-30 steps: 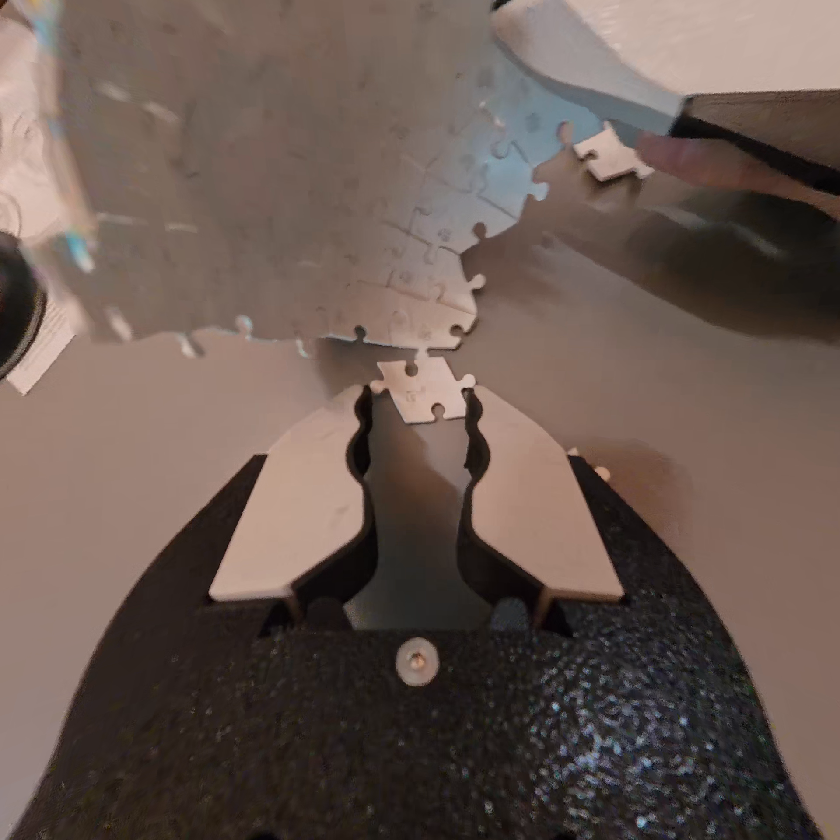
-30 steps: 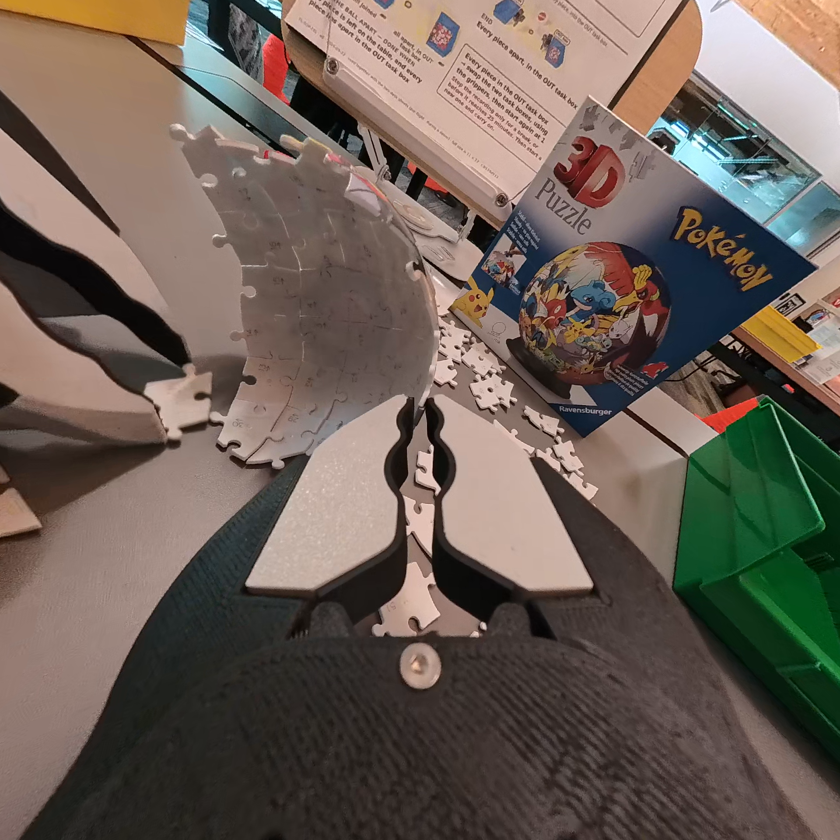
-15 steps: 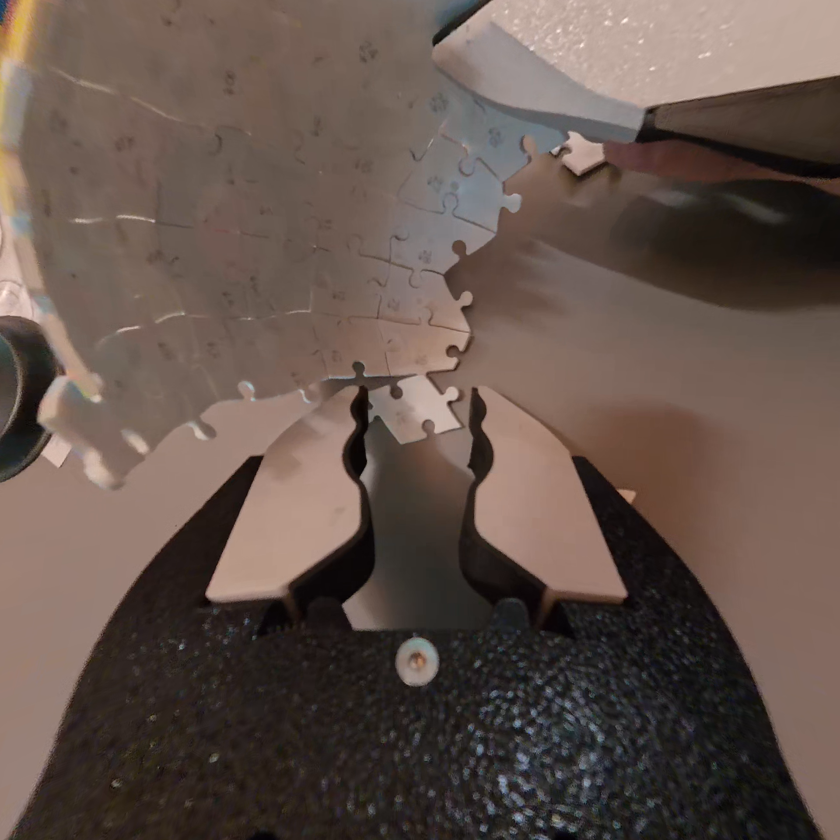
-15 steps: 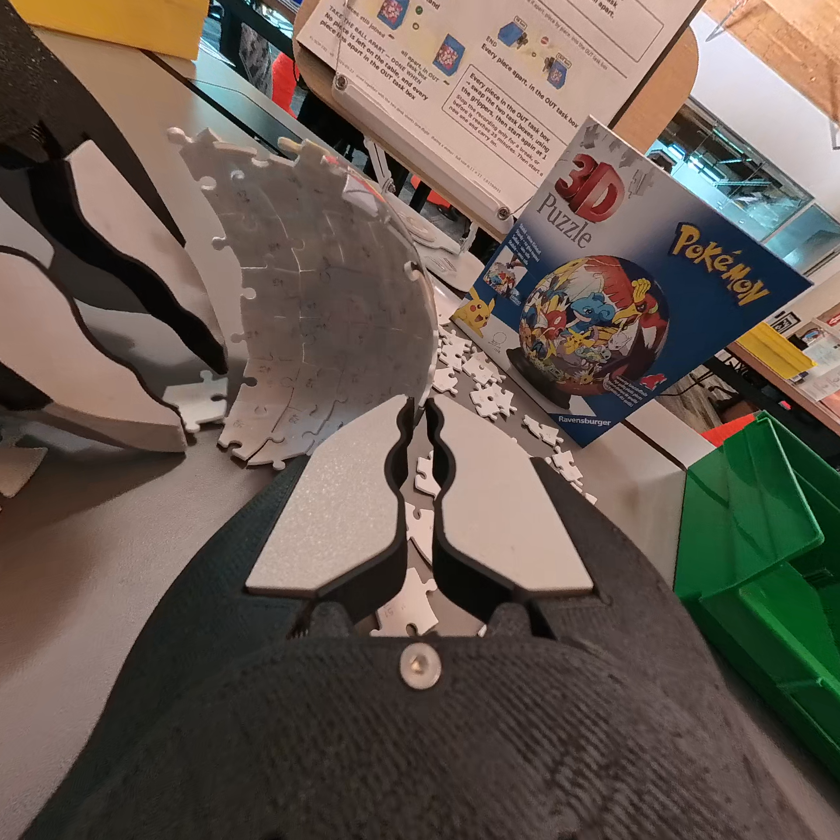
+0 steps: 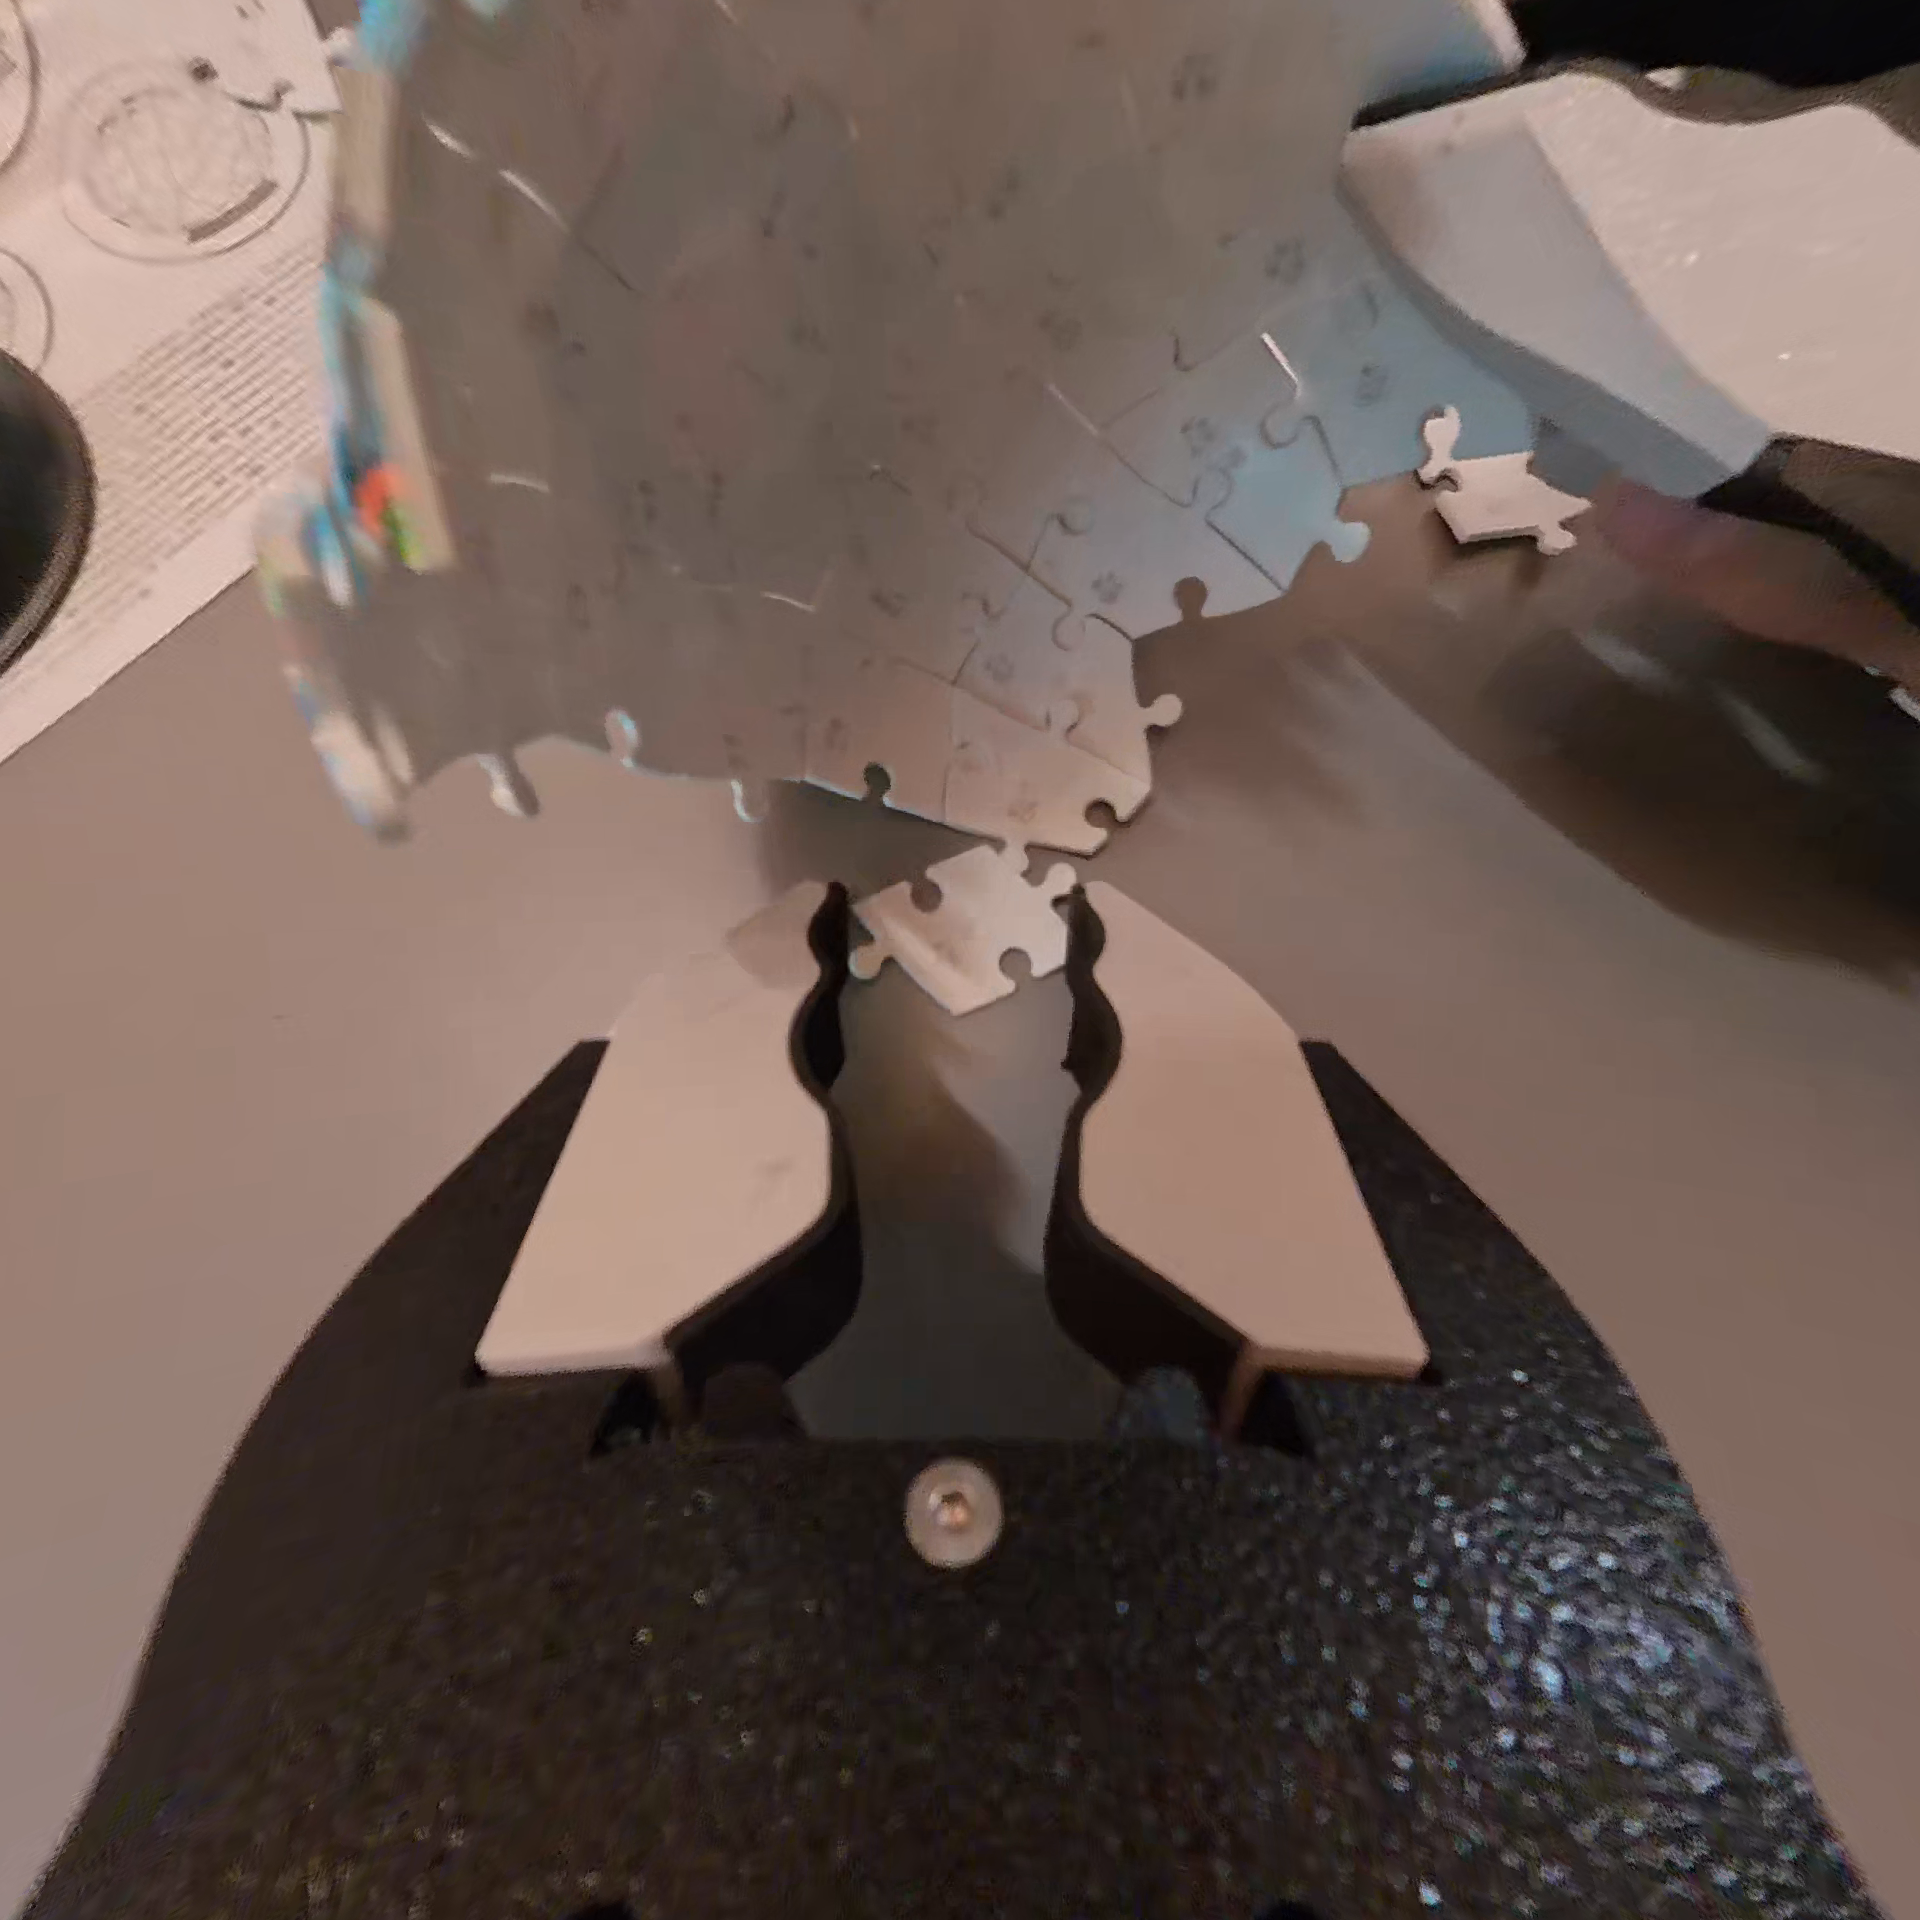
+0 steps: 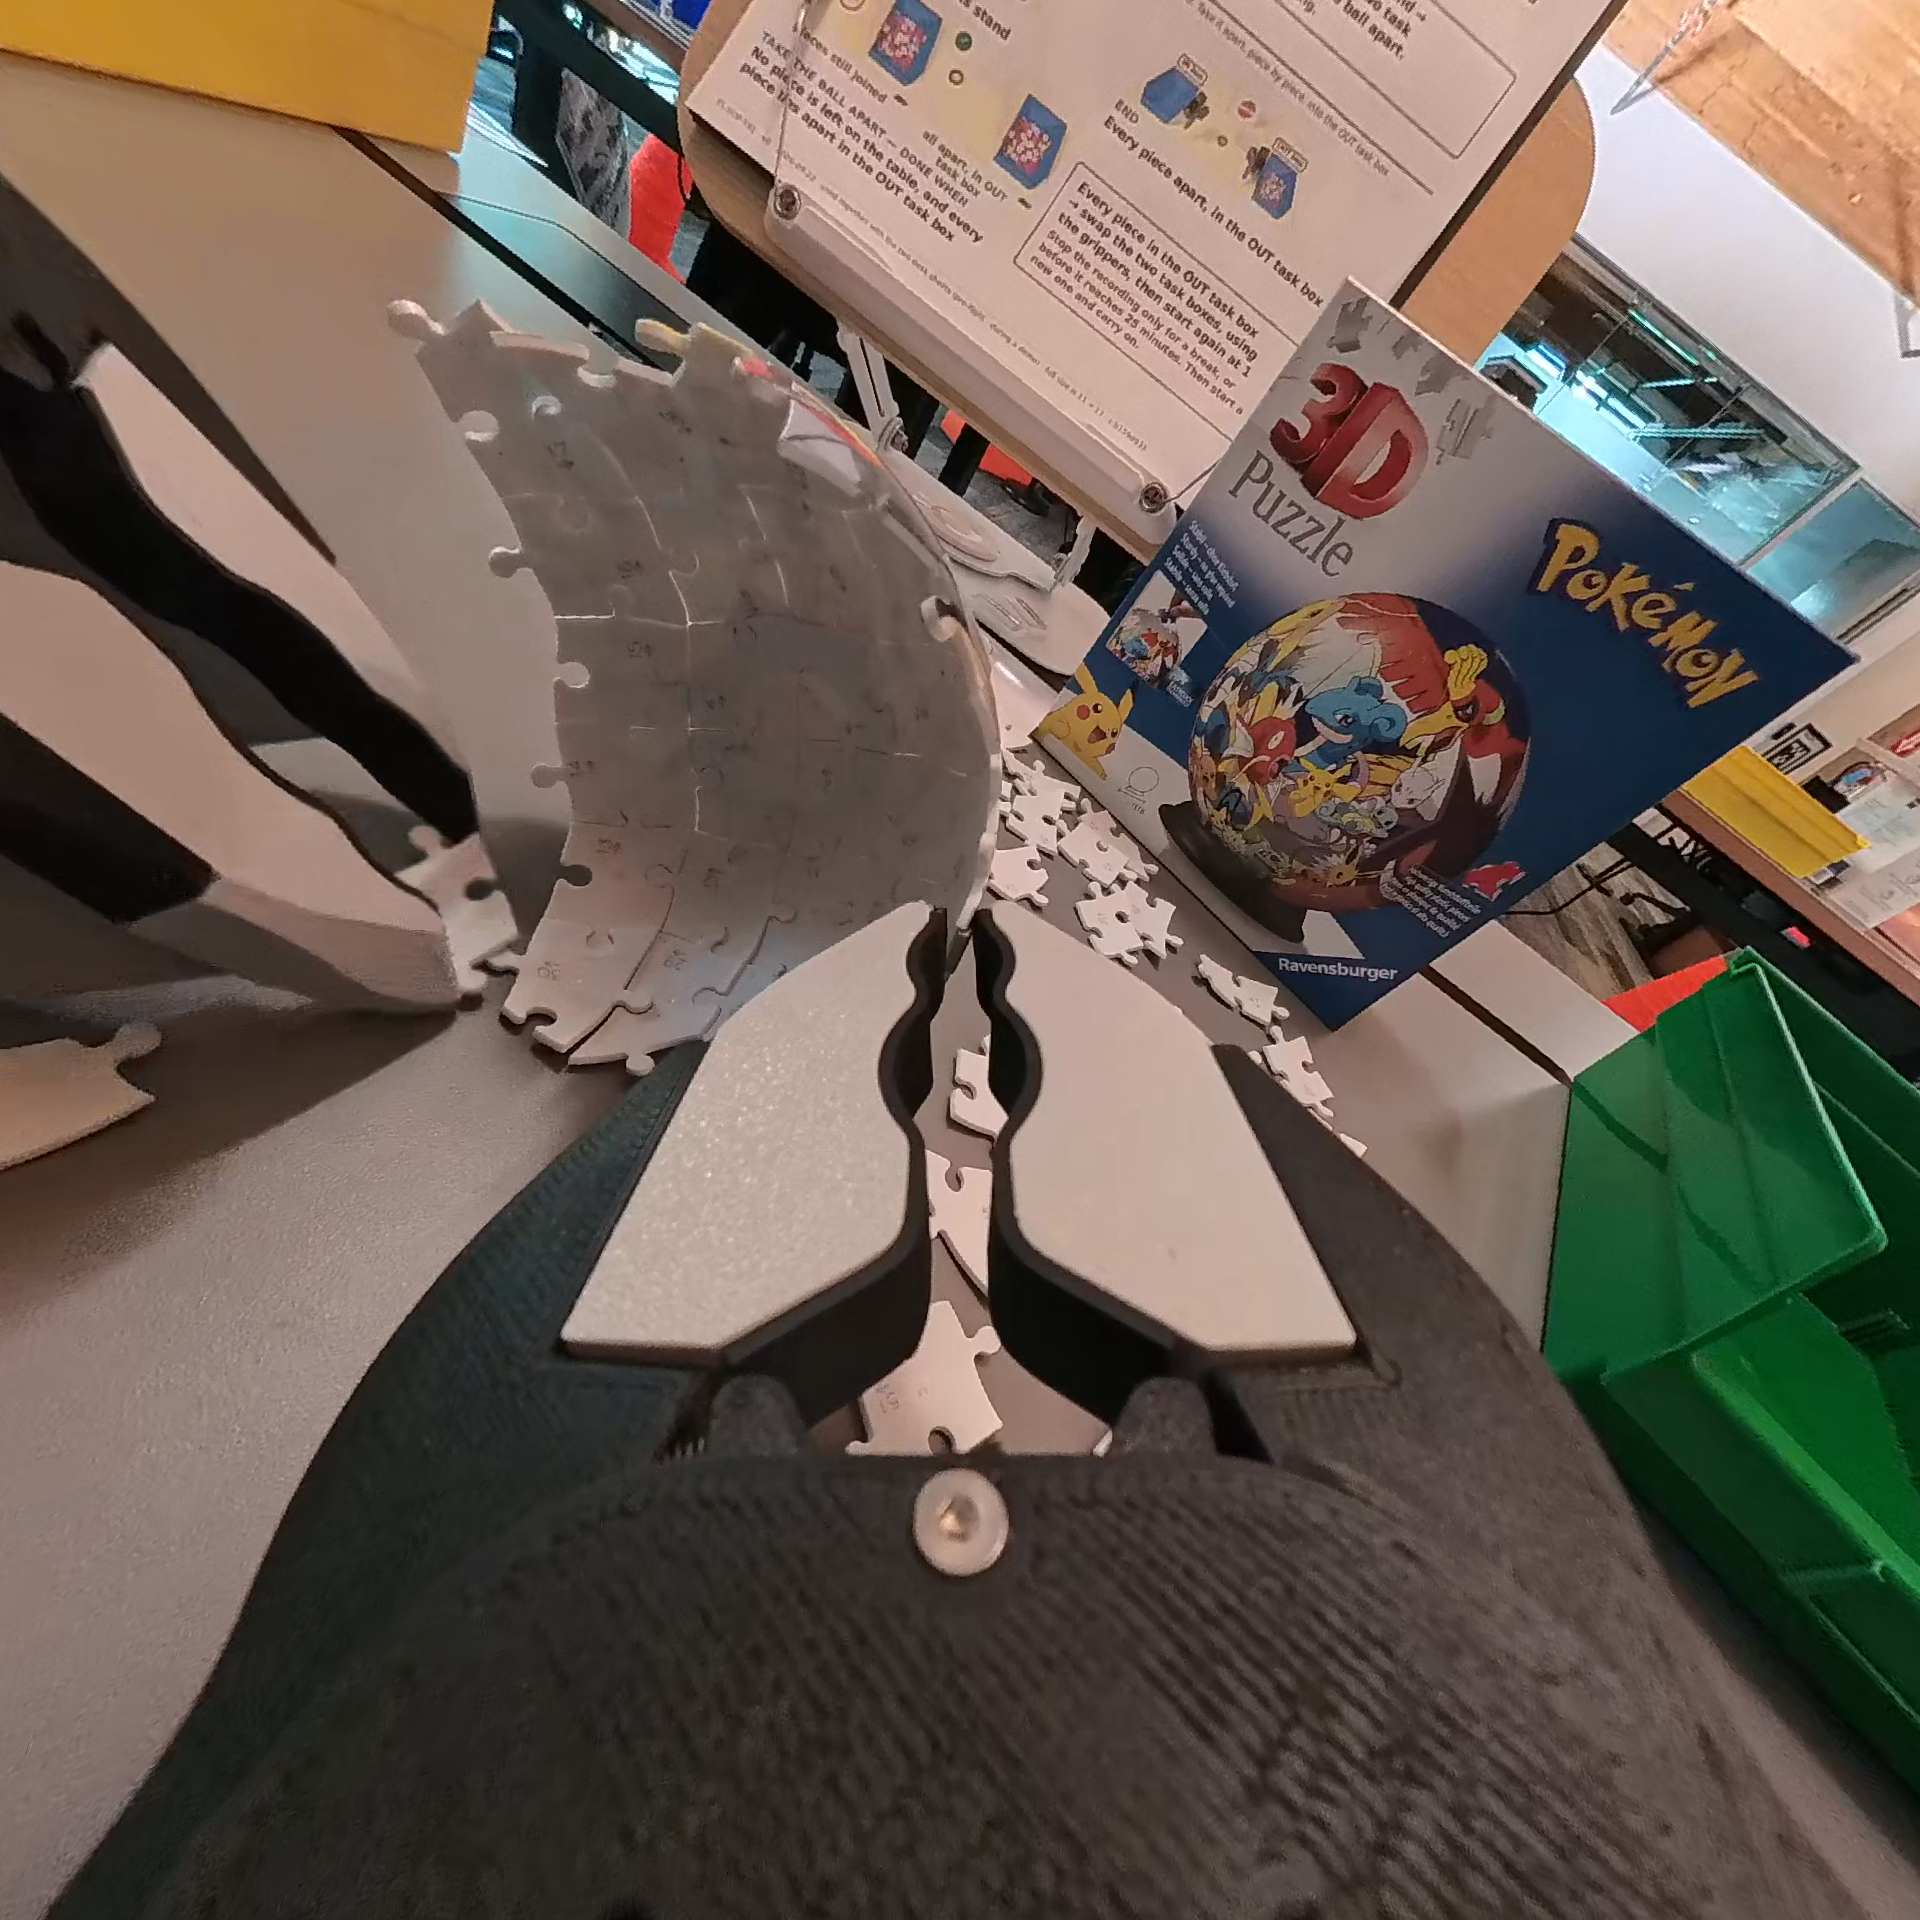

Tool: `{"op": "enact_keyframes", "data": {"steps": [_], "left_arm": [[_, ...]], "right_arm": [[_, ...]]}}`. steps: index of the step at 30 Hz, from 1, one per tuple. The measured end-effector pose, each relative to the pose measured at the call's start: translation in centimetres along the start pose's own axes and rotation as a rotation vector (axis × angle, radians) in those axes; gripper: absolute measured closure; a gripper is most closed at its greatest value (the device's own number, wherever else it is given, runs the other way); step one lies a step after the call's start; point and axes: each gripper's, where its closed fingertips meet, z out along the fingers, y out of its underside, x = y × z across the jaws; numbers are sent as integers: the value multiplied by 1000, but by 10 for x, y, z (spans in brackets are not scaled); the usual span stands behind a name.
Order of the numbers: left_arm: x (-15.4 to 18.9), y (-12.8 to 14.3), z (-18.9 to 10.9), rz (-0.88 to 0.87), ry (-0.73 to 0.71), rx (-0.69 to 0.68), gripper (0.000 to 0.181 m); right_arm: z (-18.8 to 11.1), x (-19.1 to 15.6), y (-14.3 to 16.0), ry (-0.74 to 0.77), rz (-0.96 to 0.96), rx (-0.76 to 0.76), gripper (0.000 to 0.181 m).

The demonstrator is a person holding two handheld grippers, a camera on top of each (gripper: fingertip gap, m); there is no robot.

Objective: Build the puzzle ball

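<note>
left tool (image 5: 956,914) grips loose piece (image 5: 971,930); right tool (image 6: 961,920) pinches shell (image 6: 769,665) rim; box (image 6: 1455,665) in right view only.

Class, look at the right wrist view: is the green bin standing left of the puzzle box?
No: the green bin stands right of the puzzle box, at the frame's edge.

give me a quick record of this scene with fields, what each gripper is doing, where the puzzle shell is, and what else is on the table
left gripper: shut on a loose puzzle piece, held at the lower edge of the shell
right gripper: fingers nearly closed on the shell's rim
puzzle shell: curved, partly built, standing on edge on the grey table, blank side facing the cameras
spare pieces: scattered white side up between shell and box
puzzle box: blue, upright behind the pieces
green bin: at the right edge
instruction sheet: on a stand behind
</note>
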Motion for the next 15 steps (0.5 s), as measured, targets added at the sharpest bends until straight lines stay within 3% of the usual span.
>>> {"op": "enact_keyframes", "data": {"steps": [15], "left_arm": [[10, -8, -5, 277, 66, 79, 139]], "right_arm": [[-1, 0, -1, 1, -4, 5, 176]]}}
